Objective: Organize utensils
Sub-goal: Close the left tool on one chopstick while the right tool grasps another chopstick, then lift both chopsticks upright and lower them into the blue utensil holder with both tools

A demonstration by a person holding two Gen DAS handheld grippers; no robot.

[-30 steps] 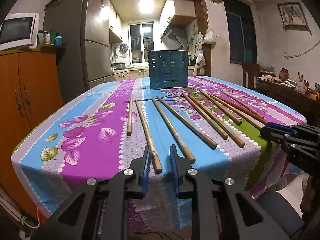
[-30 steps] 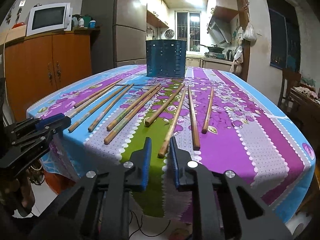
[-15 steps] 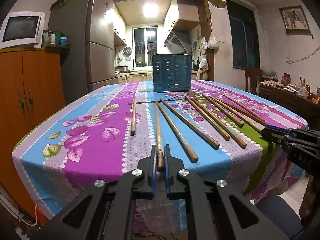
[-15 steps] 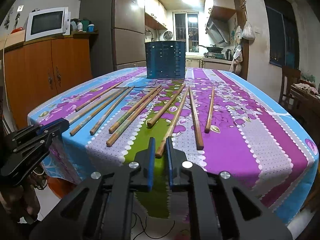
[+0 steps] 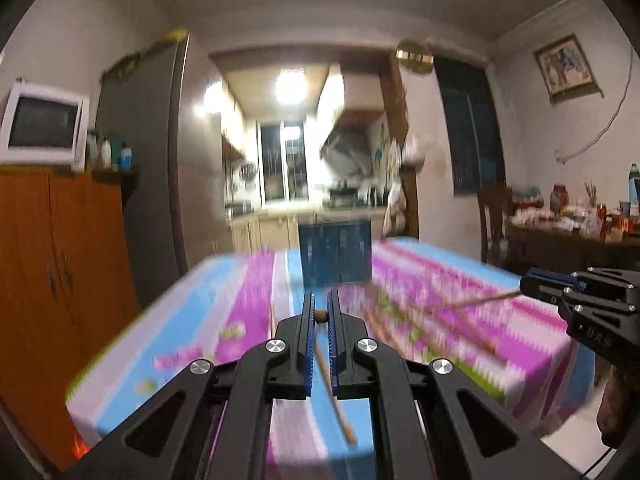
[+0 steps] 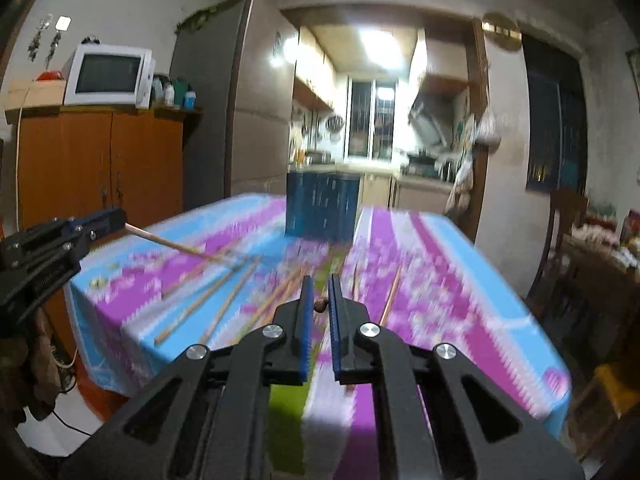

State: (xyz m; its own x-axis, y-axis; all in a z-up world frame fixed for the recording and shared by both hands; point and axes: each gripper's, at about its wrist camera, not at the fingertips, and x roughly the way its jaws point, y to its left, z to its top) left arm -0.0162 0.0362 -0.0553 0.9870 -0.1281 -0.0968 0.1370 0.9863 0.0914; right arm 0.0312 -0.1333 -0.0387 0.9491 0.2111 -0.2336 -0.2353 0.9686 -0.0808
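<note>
My left gripper [image 5: 320,312] is shut on a wooden chopstick [image 5: 320,316], seen end-on between the blue pads and lifted off the table. My right gripper [image 6: 320,302] is shut on another chopstick [image 6: 320,305], also lifted. Each gripper shows in the other's view, the right one [image 5: 532,282] with its stick [image 5: 480,300], the left one [image 6: 108,222] with its stick [image 6: 168,242]. Several more chopsticks [image 6: 224,304] lie on the floral tablecloth [image 6: 440,280]. The blue perforated holder [image 5: 336,252] stands at the table's far end, also in the right wrist view [image 6: 322,210].
One chopstick [image 5: 336,396] lies just below my left gripper. An orange cupboard [image 5: 52,264] with a microwave [image 5: 40,124] stands left, a grey fridge [image 5: 144,176] behind it. A chair [image 6: 568,248] and a cluttered side table [image 5: 576,232] are to the right. Both views are motion-blurred.
Both grippers have closed on a chopstick each and risen off the table, tilting upward; the views now look higher into the room.
</note>
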